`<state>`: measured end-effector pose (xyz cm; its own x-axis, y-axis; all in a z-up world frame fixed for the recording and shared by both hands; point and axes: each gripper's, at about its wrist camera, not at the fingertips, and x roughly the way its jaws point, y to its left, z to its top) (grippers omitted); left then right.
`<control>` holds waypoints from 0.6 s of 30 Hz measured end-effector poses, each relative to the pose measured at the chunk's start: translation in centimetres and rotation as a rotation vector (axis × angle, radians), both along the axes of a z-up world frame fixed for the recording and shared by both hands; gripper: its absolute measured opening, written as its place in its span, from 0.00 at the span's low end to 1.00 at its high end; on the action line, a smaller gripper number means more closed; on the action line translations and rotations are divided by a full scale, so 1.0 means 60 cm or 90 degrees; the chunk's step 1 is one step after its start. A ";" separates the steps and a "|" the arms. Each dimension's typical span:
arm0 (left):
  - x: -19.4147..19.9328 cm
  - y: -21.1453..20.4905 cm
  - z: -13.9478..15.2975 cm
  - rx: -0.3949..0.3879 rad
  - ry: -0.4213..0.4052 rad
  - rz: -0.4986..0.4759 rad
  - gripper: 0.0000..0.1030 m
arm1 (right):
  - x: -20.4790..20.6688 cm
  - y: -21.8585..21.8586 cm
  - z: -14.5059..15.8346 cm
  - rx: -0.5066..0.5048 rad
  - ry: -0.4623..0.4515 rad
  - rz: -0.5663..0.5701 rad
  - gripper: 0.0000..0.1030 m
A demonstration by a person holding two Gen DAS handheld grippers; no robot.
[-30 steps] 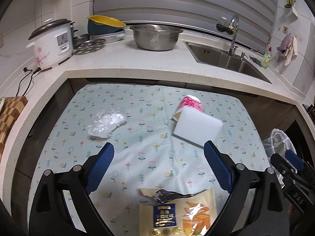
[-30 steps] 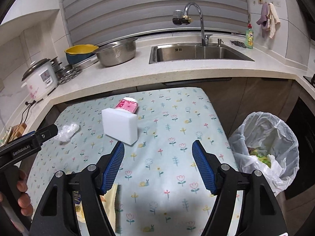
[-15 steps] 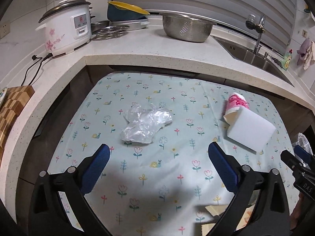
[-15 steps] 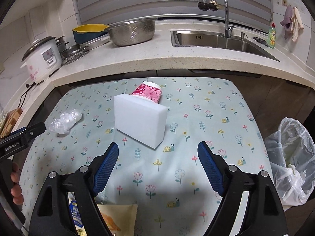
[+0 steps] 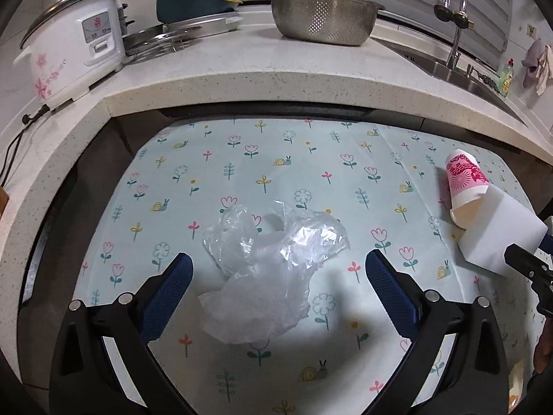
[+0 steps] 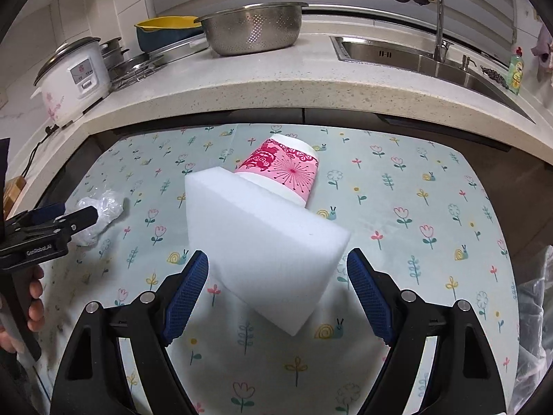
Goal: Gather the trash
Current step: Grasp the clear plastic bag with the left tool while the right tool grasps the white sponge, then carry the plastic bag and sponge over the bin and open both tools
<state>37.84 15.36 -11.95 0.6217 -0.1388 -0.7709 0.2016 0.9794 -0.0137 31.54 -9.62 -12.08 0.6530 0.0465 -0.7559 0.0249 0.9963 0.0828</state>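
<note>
Left gripper: black plastic frame, two blue cross-hatched pads, round silver screws on each finger arm. Right gripper: same build, blue textured pads, silver screws behind them. White "GenRobot.AI" lettering along the left gripper's side; bare fingers below it.

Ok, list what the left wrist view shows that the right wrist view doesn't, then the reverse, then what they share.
Only the left wrist view: the left gripper open around the clear plastic bag, and a corner of a snack wrapper at the lower right edge.

Only the right wrist view: the right gripper open around the near end of the white sponge block, and the trash bag at the right edge.

Both: the bag, the sponge, the pink paper cup lying on its side, the floral tablecloth, rice cooker, steel colander and faucet.
</note>
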 end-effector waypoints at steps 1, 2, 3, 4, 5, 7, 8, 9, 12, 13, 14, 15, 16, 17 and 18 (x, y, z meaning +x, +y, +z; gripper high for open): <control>0.002 -0.002 -0.004 -0.003 0.000 -0.003 0.93 | 0.003 0.002 -0.003 -0.001 0.000 0.003 0.77; 0.005 -0.003 -0.007 -0.005 0.002 -0.005 0.92 | 0.005 0.004 -0.004 -0.002 -0.002 0.004 0.77; 0.006 -0.005 -0.009 -0.007 0.002 -0.005 0.87 | 0.006 0.007 -0.006 0.000 -0.003 0.006 0.77; 0.005 -0.006 -0.010 -0.010 0.001 -0.006 0.83 | 0.005 0.008 -0.005 0.002 -0.005 0.007 0.75; 0.004 -0.009 -0.011 -0.011 0.003 -0.010 0.75 | 0.004 0.009 -0.004 0.003 -0.007 0.007 0.72; 0.001 -0.013 -0.011 -0.011 0.008 -0.012 0.63 | 0.000 0.011 -0.001 0.010 -0.008 0.010 0.61; -0.003 -0.015 -0.010 -0.011 0.009 -0.014 0.53 | -0.004 0.011 0.002 0.014 -0.011 0.009 0.57; -0.006 -0.016 -0.008 -0.012 0.010 -0.014 0.45 | -0.008 0.010 0.005 0.019 -0.012 0.009 0.55; -0.020 -0.019 0.000 -0.020 0.013 -0.006 0.36 | -0.024 0.009 0.016 0.029 -0.015 0.008 0.46; -0.028 -0.022 0.006 -0.022 0.011 -0.005 0.35 | -0.031 0.009 0.021 0.029 -0.017 0.006 0.44; -0.035 -0.024 0.011 -0.024 0.009 -0.003 0.34 | -0.038 0.008 0.026 0.032 -0.018 0.005 0.43; -0.043 -0.028 0.017 -0.028 0.006 -0.004 0.34 | -0.048 0.006 0.032 0.037 -0.022 0.003 0.42; -0.054 -0.032 0.026 -0.032 0.004 -0.004 0.34 | -0.058 0.004 0.038 0.040 -0.028 -0.002 0.42; -0.060 -0.036 0.034 -0.037 0.002 -0.003 0.33 | -0.068 0.000 0.044 0.044 -0.030 -0.005 0.42; -0.071 -0.041 0.043 -0.043 0.001 -0.005 0.33 | -0.078 -0.003 0.049 0.048 -0.032 -0.009 0.42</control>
